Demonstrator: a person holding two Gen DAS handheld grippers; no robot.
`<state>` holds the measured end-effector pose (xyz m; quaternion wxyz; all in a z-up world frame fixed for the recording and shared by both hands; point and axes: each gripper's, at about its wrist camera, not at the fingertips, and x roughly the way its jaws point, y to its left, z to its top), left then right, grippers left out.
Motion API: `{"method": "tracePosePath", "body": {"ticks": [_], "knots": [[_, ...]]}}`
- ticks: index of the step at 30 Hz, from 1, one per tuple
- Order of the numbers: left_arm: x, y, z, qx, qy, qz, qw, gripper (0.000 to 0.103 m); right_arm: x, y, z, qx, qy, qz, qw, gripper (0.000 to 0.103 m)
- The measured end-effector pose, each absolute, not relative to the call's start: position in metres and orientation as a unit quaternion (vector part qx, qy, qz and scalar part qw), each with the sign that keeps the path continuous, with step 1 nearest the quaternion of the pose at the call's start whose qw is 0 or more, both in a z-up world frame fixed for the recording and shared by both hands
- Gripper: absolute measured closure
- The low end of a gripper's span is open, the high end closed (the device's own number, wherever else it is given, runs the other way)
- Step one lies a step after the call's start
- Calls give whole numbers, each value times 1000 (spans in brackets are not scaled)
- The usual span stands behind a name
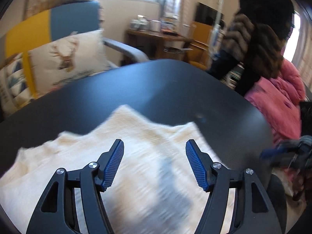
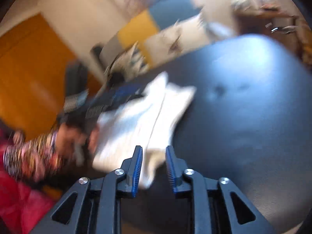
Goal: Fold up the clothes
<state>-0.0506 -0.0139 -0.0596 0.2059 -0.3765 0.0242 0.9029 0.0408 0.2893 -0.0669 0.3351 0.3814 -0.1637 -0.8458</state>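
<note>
Cream knitted garment point(image 1: 120, 156) lies on a round black table point(image 1: 156, 81), partly folded with layers overlapping but its far edge uneven and peaked, so the fold looks begun rather than finished. Left gripper point(image 1: 155, 163) hovers above the cloth with its blue-padded fingers spread wide and nothing between them; right gripper point(image 2: 154, 165) has its fingers a little apart, a corner of the cloth showing in the gap, seemingly not pinched. Judging from this, squaring the edges and at least one more fold remain; both views are motion-blurred.
</note>
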Motion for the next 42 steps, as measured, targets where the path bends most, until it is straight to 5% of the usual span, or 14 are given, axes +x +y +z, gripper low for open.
{"method": "tracePosePath", "body": {"ticks": [8,15,26,34,39,42], "knots": [[-29,-61,-72,-377,-7,917,132,34,1,179,-49,393,38,-871,291,86],[-29,-76,-86,-383,-40,916,111,34,-20,127,-92,426,112,-853,280,92],[-28,-77,-93,-386,-54,912,126,29,-11,148,-104,395,56,-890,221,94],[-28,-72,-94,-391,-47,909,137,19,-19,147,-62,407,-38,-880,243,81],[-23,-81,-90,-378,-70,913,138,19,-31,100,-52,401,28,-884,238,79],[-20,-90,-88,-368,-98,915,135,19,-52,88,-65,414,-2,-878,240,79]]}}
